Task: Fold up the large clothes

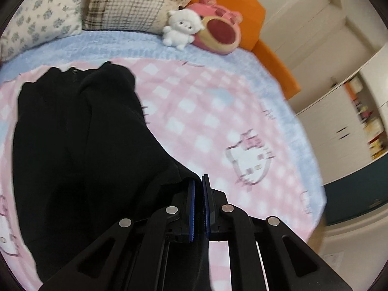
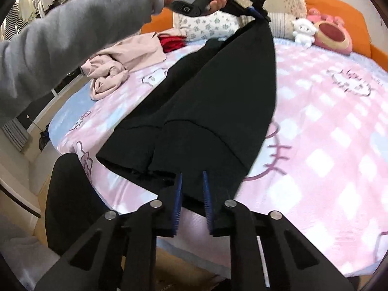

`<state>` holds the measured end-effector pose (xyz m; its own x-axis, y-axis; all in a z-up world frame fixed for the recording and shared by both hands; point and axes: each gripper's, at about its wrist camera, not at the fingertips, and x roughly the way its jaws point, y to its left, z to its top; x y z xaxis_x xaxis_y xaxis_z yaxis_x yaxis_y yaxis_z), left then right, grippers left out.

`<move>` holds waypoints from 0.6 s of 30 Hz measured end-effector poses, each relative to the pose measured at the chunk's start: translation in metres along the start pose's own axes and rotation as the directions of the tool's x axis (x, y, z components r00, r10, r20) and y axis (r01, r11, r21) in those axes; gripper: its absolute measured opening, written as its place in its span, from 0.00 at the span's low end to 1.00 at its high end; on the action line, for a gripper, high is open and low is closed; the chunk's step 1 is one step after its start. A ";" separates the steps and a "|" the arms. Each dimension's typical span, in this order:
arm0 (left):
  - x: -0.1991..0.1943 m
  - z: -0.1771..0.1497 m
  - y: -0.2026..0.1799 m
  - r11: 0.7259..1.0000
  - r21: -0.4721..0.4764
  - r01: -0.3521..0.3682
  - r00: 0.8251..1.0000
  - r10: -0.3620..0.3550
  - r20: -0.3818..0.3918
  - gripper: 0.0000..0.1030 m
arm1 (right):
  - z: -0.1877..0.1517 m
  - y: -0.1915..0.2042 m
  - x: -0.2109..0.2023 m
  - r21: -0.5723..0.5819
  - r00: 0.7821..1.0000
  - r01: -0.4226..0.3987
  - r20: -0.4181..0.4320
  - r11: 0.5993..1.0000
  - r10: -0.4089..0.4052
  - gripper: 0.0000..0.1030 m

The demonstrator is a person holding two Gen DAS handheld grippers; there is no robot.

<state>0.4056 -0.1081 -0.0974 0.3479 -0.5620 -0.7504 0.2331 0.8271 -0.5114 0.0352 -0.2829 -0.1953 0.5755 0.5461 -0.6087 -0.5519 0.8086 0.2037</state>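
A large black garment [image 2: 213, 101] hangs stretched above the pink checked blanket [image 2: 327, 126] on the bed. My left gripper [image 1: 198, 181] is shut on one edge of the garment [image 1: 80, 145]; it also shows in the right wrist view [image 2: 257, 12], held high with cloth hanging from its blue pads. My right gripper [image 2: 192, 177] has its blue pads a little apart around the garment's near edge, and the cloth runs between them.
A crumpled pale pink garment [image 2: 116, 65] and a red one [image 2: 173, 42] lie at the bed's far left. Pillows [image 1: 43, 17], a white plush toy [image 1: 181, 29] and a pink plush [image 1: 218, 34] sit at the head. White cupboards [image 1: 339, 121] stand right of the bed.
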 end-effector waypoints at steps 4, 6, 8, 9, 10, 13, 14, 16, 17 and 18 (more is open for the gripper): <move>-0.013 0.005 -0.012 0.995 0.040 0.095 0.995 -0.096 0.032 0.07 | 0.009 -0.010 -0.035 -0.012 0.995 0.084 0.052 0.996 -0.084 0.12; -0.026 0.006 -0.009 0.976 0.031 0.217 0.974 -0.218 0.056 0.06 | 0.013 -0.010 -0.043 -0.015 0.995 0.073 0.070 0.997 -0.072 0.12; -0.035 0.006 -0.002 0.984 0.051 0.169 0.982 -0.173 0.075 0.06 | 0.016 -0.005 -0.042 -0.033 0.997 0.045 0.069 0.998 -0.042 0.12; -0.039 0.005 0.009 0.989 0.047 0.140 0.986 -0.144 0.080 0.06 | 0.017 0.000 -0.036 -0.045 0.998 0.028 0.058 0.999 -0.026 0.12; -0.040 0.002 0.020 0.991 0.027 0.134 0.988 -0.135 0.076 0.06 | 0.017 0.004 -0.029 -0.051 0.999 0.010 0.043 0.999 -0.007 0.12; -0.036 -0.009 0.046 0.996 -0.003 0.088 0.995 -0.088 0.046 0.06 | 0.017 0.004 -0.023 -0.001 0.999 -0.009 0.052 1.000 0.009 0.15; -0.032 -0.013 0.049 0.999 0.009 0.049 0.998 -0.049 0.029 0.06 | 0.018 0.004 -0.021 0.012 0.999 -0.002 0.052 1.000 0.001 0.29; -0.020 -0.022 0.045 0.998 0.057 0.000 1.000 0.000 -0.015 0.07 | 0.018 0.005 -0.020 0.028 0.998 0.025 0.061 0.999 -0.026 0.56; -0.017 -0.025 0.041 0.998 0.068 0.010 1.000 -0.008 -0.025 0.09 | 0.018 0.006 -0.020 0.024 0.997 0.038 0.066 0.999 -0.039 0.59; -0.015 -0.030 0.036 0.996 0.083 0.028 0.999 -0.025 -0.030 0.14 | 0.018 0.007 -0.019 0.016 0.996 0.051 0.068 0.999 -0.052 0.59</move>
<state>0.3818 -0.0698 -0.1167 0.3147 -0.5826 -0.7494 0.3176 0.8086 -0.4952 0.0310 -0.2838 -0.1686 0.6427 0.5171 -0.5652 -0.5123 0.8387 0.1848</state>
